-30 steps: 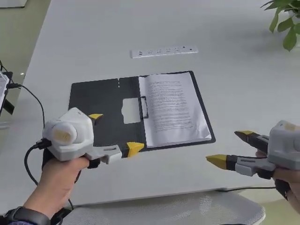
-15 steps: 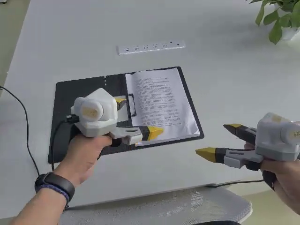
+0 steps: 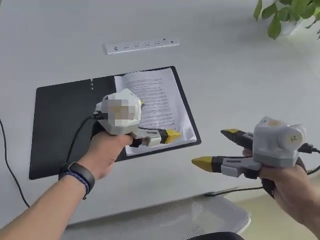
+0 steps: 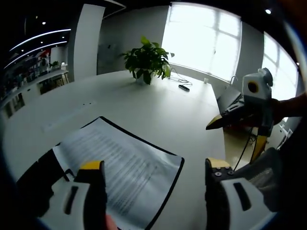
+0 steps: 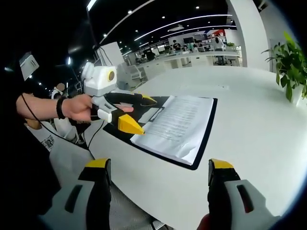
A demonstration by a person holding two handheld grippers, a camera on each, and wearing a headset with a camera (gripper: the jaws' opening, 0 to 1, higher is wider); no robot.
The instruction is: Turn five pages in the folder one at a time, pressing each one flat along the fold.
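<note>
The black folder [image 3: 60,125] lies open and flat on the white table [image 3: 240,75], with the stack of printed pages [image 3: 150,95] on the half that sits under and just ahead of the left gripper [image 3: 157,120]. That gripper's jaws are spread wide and grasp nothing. In the left gripper view the stack's free corner lies between them and a little forward. The right gripper [image 3: 216,146] hangs off the folder's outer edge over bare table. Its jaws are parted too and empty, pointing back toward that same corner.

The top sheet looks like ordinary thin paper, which would be light and floppy and easy to crease or tear if it were pinched hard. The sheets lie flush, so a tip sliding on the surface may drag two at once. The best hold seems to be the loose corner nearest the left gripper's yellow fingertip [image 3: 172,135], far from the spine where the pages appear bound. A lift there should let the sheet swing over onto the bare cover. The cover itself looks stiff enough to press against along the fold.

The pages carry dense lines of print too small to read, and no brand or label is legible on the power strip [image 3: 141,46] beyond the fingers
</note>
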